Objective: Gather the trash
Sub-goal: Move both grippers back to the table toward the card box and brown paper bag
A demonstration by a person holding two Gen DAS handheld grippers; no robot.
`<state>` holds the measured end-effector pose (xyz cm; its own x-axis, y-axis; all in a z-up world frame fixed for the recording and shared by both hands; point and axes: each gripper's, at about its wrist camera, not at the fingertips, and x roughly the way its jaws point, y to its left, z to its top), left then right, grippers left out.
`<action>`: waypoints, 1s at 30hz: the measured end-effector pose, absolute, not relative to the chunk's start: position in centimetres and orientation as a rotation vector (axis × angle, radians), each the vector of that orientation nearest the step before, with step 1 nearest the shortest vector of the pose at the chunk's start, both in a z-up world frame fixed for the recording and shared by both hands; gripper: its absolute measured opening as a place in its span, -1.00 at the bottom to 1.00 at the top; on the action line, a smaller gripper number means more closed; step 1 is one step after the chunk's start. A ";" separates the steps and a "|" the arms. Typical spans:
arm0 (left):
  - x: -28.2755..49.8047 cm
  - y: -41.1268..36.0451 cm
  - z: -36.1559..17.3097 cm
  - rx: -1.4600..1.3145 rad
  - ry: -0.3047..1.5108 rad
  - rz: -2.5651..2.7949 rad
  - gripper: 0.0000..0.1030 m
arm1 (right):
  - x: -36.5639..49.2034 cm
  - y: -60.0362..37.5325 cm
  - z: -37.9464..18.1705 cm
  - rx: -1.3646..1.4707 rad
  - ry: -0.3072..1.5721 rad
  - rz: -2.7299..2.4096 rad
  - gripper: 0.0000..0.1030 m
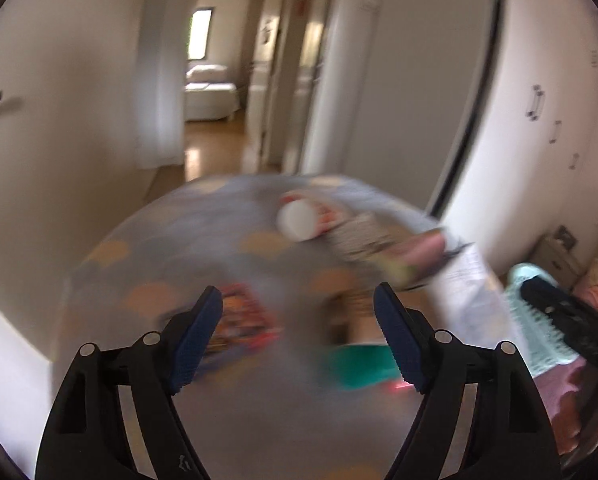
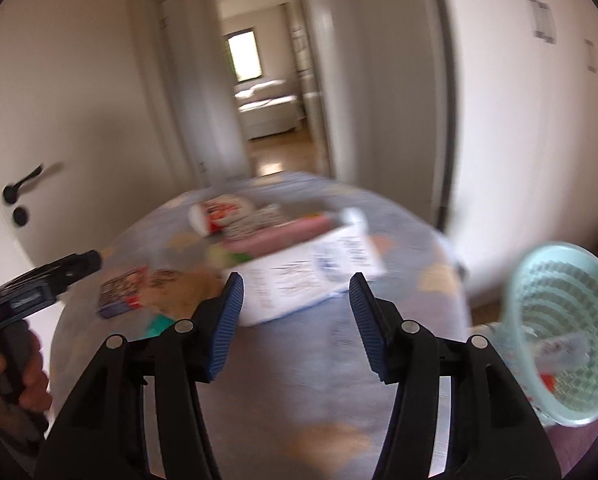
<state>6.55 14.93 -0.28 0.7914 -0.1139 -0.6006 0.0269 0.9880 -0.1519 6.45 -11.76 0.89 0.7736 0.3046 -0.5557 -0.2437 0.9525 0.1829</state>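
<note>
Your left hand-held gripper (image 1: 297, 312) stands wide apart, nothing between its blue pads; your right hand-held gripper (image 2: 296, 300) is likewise parted and empty; both hang above the round tabletop (image 2: 299, 360), covered in a grey cloth with orange patches. The trash lies scattered toward the far side: a white cup (image 1: 299, 220) on its side; beside it a pink-and-patterned wrapper (image 2: 283, 236); a printed white sheet (image 2: 311, 276) just beyond your right pads; a colourful packet (image 2: 125, 292) and a green scrap (image 1: 359, 364) nearer the left. The pale-green basket (image 2: 559, 332) sits tilted at the right edge, some litter inside. Everything is motion-blurred.
</note>
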 end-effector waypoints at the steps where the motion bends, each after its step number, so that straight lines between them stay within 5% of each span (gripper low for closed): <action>1: 7.0 16.0 -0.7 -0.135 0.668 -0.063 0.47 | 6.7 -11.0 0.7 0.085 0.637 0.319 0.06; 15: 11.4 21.0 -5.8 -0.178 0.803 -0.162 0.52 | 11.3 -2.5 -1.3 -0.045 0.755 0.494 0.06; 19: 10.3 20.1 -6.1 -0.128 0.830 -0.223 0.52 | 12.0 -1.5 -1.7 -0.085 0.784 0.506 -0.15; 27: 7.5 19.1 -6.5 -0.102 0.862 -0.278 0.52 | 10.9 -0.3 -2.4 -0.083 0.831 0.562 -0.19; 30: 7.3 18.8 -6.7 -0.095 0.867 -0.239 0.39 | 9.9 -0.2 -2.6 -0.054 0.854 0.598 -0.19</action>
